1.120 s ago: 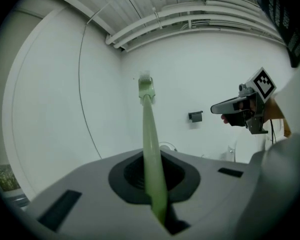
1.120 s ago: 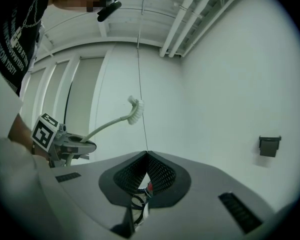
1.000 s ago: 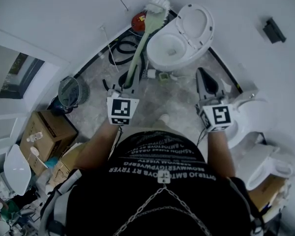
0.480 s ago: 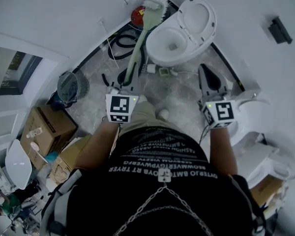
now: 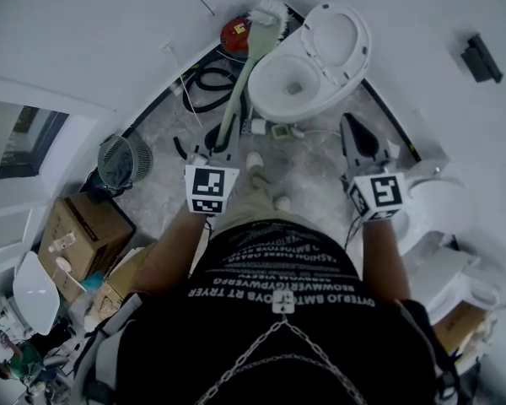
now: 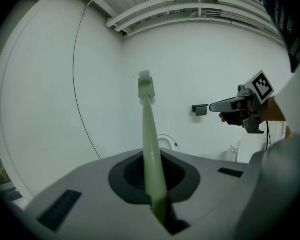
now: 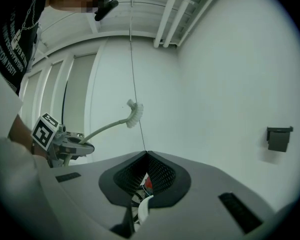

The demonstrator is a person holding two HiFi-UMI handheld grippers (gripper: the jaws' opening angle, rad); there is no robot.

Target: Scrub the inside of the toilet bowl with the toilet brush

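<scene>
A pale green toilet brush (image 5: 240, 83) with a white bristle head (image 5: 268, 11) points up and away, its head beside the left rim of the white toilet bowl (image 5: 280, 91), outside the bowl. The toilet's lid (image 5: 339, 34) stands open. My left gripper (image 5: 222, 148) is shut on the brush handle (image 6: 151, 139); the bristle head (image 6: 146, 85) shows against the wall. My right gripper (image 5: 352, 132) hovers right of the bowl, shut with nothing held (image 7: 144, 176). Each gripper shows in the other's view: the right gripper (image 6: 237, 105) and the left gripper (image 7: 66, 145) with the brush head (image 7: 134, 113).
A red object (image 5: 236, 34) and a black hose (image 5: 207, 83) lie left of the toilet. A round fan (image 5: 118, 160) and a cardboard box (image 5: 80, 226) stand at the left. Another white fixture (image 5: 443, 205) is at the right, and a dark holder (image 5: 481, 57) hangs on the wall.
The person's leg and shoe have come forward between the grippers. Both grippers and the brush keep nearly the same places beside the toilet.
</scene>
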